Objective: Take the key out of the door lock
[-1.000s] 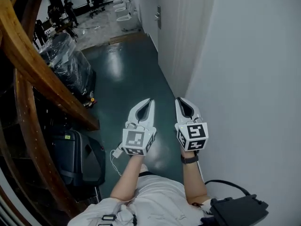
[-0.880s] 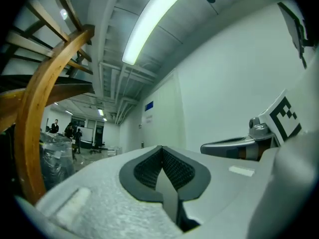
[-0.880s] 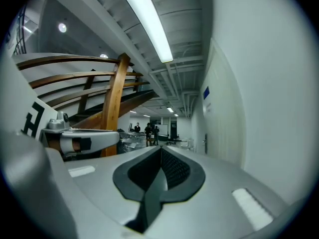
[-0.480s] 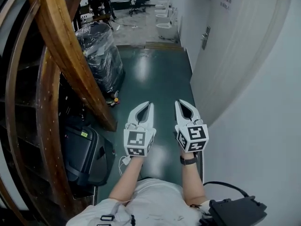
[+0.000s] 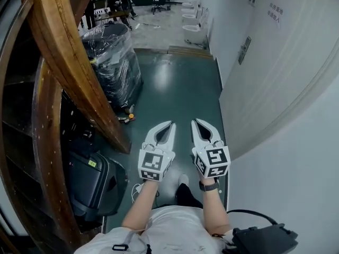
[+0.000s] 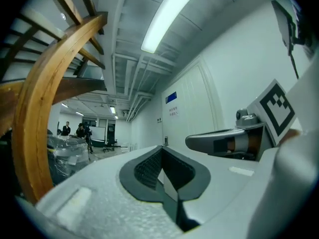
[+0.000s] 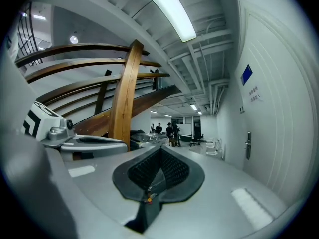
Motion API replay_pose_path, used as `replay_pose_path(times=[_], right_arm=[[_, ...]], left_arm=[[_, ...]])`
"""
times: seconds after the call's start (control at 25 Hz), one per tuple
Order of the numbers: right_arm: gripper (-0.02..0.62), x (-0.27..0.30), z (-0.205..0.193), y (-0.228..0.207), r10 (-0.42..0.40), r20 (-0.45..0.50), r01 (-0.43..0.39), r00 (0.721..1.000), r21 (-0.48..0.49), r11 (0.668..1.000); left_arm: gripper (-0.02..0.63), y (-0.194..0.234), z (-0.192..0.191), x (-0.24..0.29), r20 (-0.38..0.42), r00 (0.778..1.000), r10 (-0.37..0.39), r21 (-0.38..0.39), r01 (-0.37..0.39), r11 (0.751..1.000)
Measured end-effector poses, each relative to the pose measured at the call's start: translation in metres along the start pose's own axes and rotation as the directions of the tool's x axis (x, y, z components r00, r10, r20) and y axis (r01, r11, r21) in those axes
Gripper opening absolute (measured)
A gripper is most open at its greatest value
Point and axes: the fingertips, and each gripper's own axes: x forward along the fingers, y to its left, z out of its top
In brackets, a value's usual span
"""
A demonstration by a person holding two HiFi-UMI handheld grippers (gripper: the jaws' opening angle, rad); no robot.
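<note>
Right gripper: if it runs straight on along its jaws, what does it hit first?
Nothing close, as far as I can tell: the right gripper, shut, points along the open corridor toward distant people. The door handle sits off to its right, out of line.

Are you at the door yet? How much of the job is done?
Nothing looks done yet. The left gripper and right gripper are both shut and empty, held out over the green floor. In hand: reaching the door, whose lock plate is ahead on the right wall. No key can be made out from here. Left: grip the key and pull it out.
</note>
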Motion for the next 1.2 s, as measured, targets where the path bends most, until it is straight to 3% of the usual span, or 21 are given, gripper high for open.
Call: replay_pose_path(times=[0.12,0.36,0.52,0.64,0.88,1.04,1.2], right_arm=[[0.002,0.027,0.008,-0.034,-0.044,0.07,0.044,0.997,-0.002,0.999],[0.005,0.108,0.046,-0.114,0.032,0.176,-0.02,0.984,-0.069,0.997],[0.005,0.143,0.064,-0.178,0.033,0.202,-0.018,0.979,-0.073,0.997],[0.005,0.173,0.048,-0.21,0.027,0.175,-0.019,0.984,-0.044,0.999],[0.006,0.222,0.009,-0.253,0.028,0.115,-0.031,0.993,0.025,0.999],[0.006,0.264,-0.01,-0.283,0.009,0.09,-0.014,0.996,0.053,0.998],[0.006,0.331,-0.036,-0.312,0.049,0.053,-0.057,0.997,0.18,0.982]], left_arm=[[-0.003,0.011,-0.001,0.041,0.034,0.999,-0.042,-0.089,0.045,0.995],[-0.003,0.037,0.006,0.167,0.006,0.999,-0.054,-0.038,0.055,0.998],[-0.002,0.051,0.028,0.237,0.063,0.998,-0.012,0.009,0.011,1.0],[-0.002,0.058,0.018,0.276,0.044,0.999,-0.026,0.027,0.025,0.999],[0.0,0.067,-0.022,0.34,-0.044,0.996,-0.074,-0.022,0.074,0.997],[0.0,0.087,-0.039,0.386,-0.033,0.992,-0.12,-0.071,0.118,0.991],[0.0,0.125,-0.056,0.446,-0.03,0.987,-0.156,-0.1,0.152,0.983]])
